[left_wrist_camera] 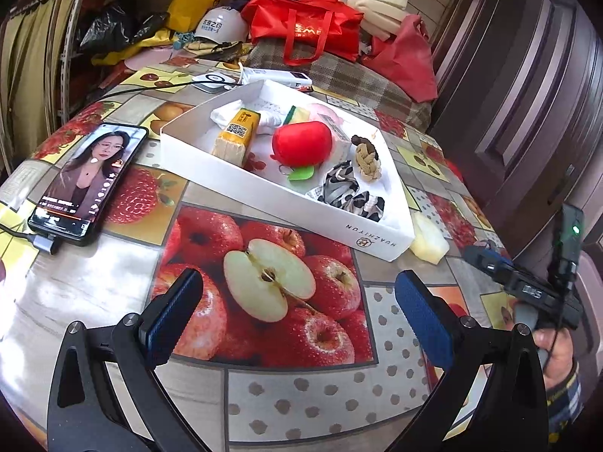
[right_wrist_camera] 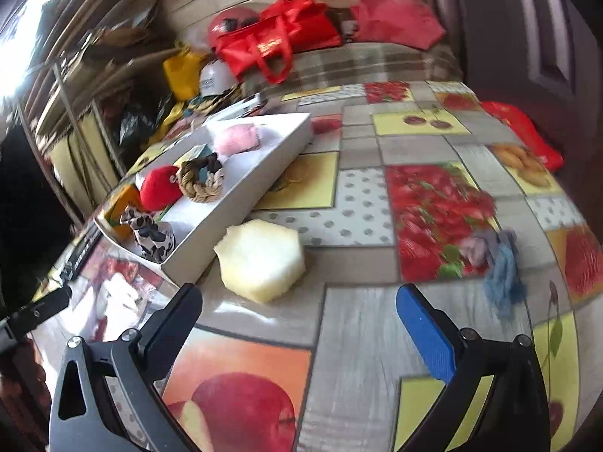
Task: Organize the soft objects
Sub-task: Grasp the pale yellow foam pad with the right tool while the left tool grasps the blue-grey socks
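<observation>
A white shallow box [left_wrist_camera: 339, 226] [right_wrist_camera: 233, 192] sits on the fruit-print table and holds a red plush apple [left_wrist_camera: 301, 145] [right_wrist_camera: 158, 188], a braided rope knot [left_wrist_camera: 367, 160] [right_wrist_camera: 201, 179], a black-and-white scrunchie [left_wrist_camera: 350, 190] [right_wrist_camera: 150, 237], a yellow sponge pack [left_wrist_camera: 235, 137] and a pink soft item [right_wrist_camera: 235, 139]. A pale yellow foam piece [right_wrist_camera: 262, 261] [left_wrist_camera: 429, 239] lies on the table beside the box's corner. A blue-grey yarn tuft [right_wrist_camera: 497, 263] lies to the right. My left gripper [left_wrist_camera: 297, 309] is open and empty above the table. My right gripper [right_wrist_camera: 297, 320] is open and empty, just short of the foam.
A phone [left_wrist_camera: 90, 180] with a cable lies at the left of the table. Behind the box are a charger puck [left_wrist_camera: 213, 81] and a power bank [left_wrist_camera: 277, 75]. Red bags [left_wrist_camera: 305, 28], a white helmet [left_wrist_camera: 220, 24] and clutter fill the back. A dark door [left_wrist_camera: 527, 86] stands on the right.
</observation>
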Tool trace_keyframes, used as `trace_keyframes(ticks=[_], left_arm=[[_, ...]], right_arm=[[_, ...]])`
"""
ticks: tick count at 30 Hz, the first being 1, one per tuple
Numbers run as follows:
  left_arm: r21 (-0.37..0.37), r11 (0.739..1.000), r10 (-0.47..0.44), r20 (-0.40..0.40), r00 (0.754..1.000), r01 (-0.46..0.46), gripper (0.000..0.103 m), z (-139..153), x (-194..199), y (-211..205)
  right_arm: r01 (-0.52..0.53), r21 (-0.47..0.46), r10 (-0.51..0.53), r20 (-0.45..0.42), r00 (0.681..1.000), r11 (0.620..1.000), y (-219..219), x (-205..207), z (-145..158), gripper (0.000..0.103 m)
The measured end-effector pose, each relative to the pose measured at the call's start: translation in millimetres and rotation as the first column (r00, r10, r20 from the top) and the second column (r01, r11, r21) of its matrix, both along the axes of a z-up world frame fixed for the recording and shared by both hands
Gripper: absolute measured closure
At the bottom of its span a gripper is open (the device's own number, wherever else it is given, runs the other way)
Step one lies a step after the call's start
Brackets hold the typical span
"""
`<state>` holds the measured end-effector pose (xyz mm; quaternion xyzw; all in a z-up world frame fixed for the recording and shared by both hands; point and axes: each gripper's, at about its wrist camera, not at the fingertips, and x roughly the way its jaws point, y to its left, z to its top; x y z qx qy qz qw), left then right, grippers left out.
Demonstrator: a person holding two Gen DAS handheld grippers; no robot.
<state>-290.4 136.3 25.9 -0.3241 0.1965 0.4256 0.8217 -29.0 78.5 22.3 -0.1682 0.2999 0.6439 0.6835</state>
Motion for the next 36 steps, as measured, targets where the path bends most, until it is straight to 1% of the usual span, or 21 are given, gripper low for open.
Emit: trace_keyframes(ticks=[3,4,6,7,9,10,11,13,15,17,19,21,22,24,25,27,29,30,31,33,36], left_arm=[[0.008,1.0,-0.002,-0.005,1.0,0.002,0.0,2,1,-1],[0.011,1.0,-0.003,-0.008,1.0,0.003,0.0,2,0,-1],[0.021,1.0,-0.007,-0.022,1.0,0.007,0.0,4,3,-2],[0.031,0.999,-0.011,-0.031,0.999,0.012,0.0,5,5,-3],[0.05,0.998,-0.02,-0.053,0.998,0.023,0.0,9,10,-2],[0.061,0.998,-0.028,-0.067,0.997,0.032,0.0,11,16,-1],[0.063,0.997,-0.042,-0.077,0.996,0.047,0.0,14,22,1],[0.069,0.994,-0.076,-0.093,0.993,0.083,0.0,19,39,5],[0.089,0.986,-0.13,-0.121,0.984,0.141,0.0,25,63,6],[0.091,0.976,-0.185,-0.142,0.972,0.199,0.0,26,89,6],[0.079,0.96,-0.251,-0.169,0.953,0.267,0.0,24,119,6],[0.052,0.933,-0.338,-0.213,0.917,0.356,0.0,19,158,5],[0.041,0.915,-0.381,-0.244,0.892,0.402,0.0,16,183,2],[0.057,0.901,-0.399,-0.281,0.873,0.43,0.0,14,216,-1],[0.065,0.891,-0.416,-0.282,0.864,0.45,0.0,14,231,-2],[0.067,0.873,-0.45,-0.276,0.849,0.484,0.0,16,262,-4],[0.066,0.853,-0.484,-0.269,0.832,0.518,0.0,18,284,-11],[0.082,0.847,-0.486,-0.281,0.827,0.526,0.0,18,294,-19],[0.099,0.837,-0.492,-0.295,0.819,0.538,0.0,18,305,-25],[0.127,0.807,-0.513,-0.331,0.792,0.576,0.0,17,325,-38],[0.142,0.792,-0.517,-0.359,0.777,0.593,0.001,14,356,-43]], right_arm=[[-0.088,-0.035,0.09,0.064,0.994,0.996,24,-19,-3,0.0],[-0.108,-0.049,0.112,0.099,0.989,0.993,34,-28,-6,0.001],[-0.108,-0.089,0.121,0.154,0.981,0.99,52,-37,-13,0.002],[-0.108,-0.126,0.128,0.16,0.979,0.986,60,-39,-18,0.009],[-0.108,-0.186,0.132,0.121,0.984,0.976,71,-36,-27,0.011],[-0.108,-0.189,0.131,0.111,0.985,0.976,72,-34,-28,0.022],[-0.109,-0.174,0.128,0.103,0.986,0.979,70,-32,-27,0.044],[-0.117,-0.16,0.135,0.112,0.984,0.98,61,-30,-24,0.045],[-0.126,-0.155,0.141,0.089,0.986,0.98,46,-26,-24,0.046],[-0.105,-0.123,0.113,0.064,0.992,0.987,16,-12,-19,0.046],[-0.055,-0.081,0.058,0.042,0.997,0.995,-10,4,-9,0.046],[0.043,-0.044,-0.042,0.013,0.999,0.998,-43,38,-2,0.046],[0.092,-0.034,-0.092,0.001,0.996,0.995,-55,52,0,0.046],[0.216,-0.021,-0.217,-0.016,0.976,0.976,-80,87,0,0.046],[0.284,-0.019,-0.284,-0.045,0.958,0.959,-91,108,-3,0.046],[0.374,-0.024,-0.374,-0.124,0.919,0.927,-106,138,-9,0.046],[0.432,-0.016,-0.426,-0.207,0.881,0.902,-118,159,-12,0.046],[0.452,-0.01,-0.442,-0.232,0.866,0.892,-123,164,-14,0.046],[0.46,-0.005,-0.446,-0.253,0.859,0.888,-127,166,-14,0.046],[0.451,-0.003,-0.433,-0.286,0.855,0.893,-127,169,-17,0.046],[0.44,-0.004,-0.419,-0.316,0.851,0.898,-128,171,-19,0.046]])
